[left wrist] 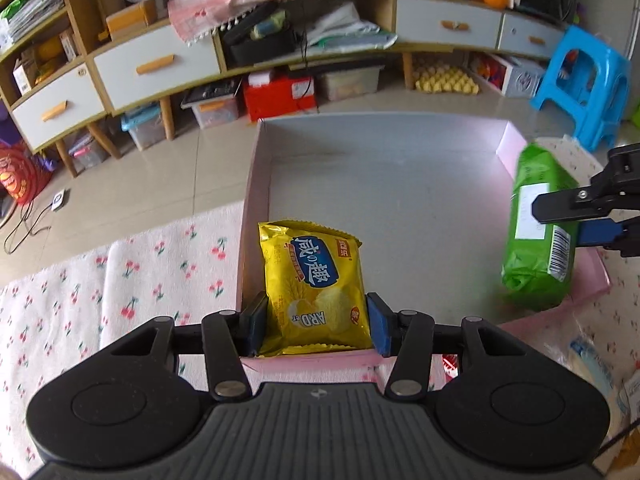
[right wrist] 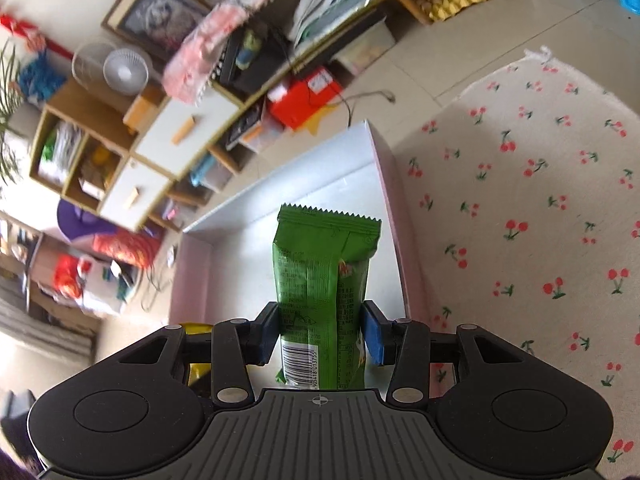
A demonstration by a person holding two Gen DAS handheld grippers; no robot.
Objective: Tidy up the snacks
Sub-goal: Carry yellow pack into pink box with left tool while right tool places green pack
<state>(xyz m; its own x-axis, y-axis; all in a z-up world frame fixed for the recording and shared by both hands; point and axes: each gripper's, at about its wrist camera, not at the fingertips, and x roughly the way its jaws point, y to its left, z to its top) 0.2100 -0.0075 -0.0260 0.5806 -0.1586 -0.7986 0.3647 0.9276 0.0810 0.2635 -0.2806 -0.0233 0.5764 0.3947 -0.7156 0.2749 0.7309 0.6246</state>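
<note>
My left gripper is shut on a yellow snack packet, holding it over the near left corner of a shallow pink box with a grey floor. My right gripper is shut on a green snack packet, its serrated end pointing away over the same box. In the left wrist view the green packet hangs above the box's right wall, with the right gripper clamped on its side. A sliver of the yellow packet shows behind the right gripper's left finger.
The box lies on a white cloth with red cherries, also seen right of the box. More wrapped packets lie at the near right. Beyond the tiled floor stand a low cabinet with drawers and a blue plastic stool.
</note>
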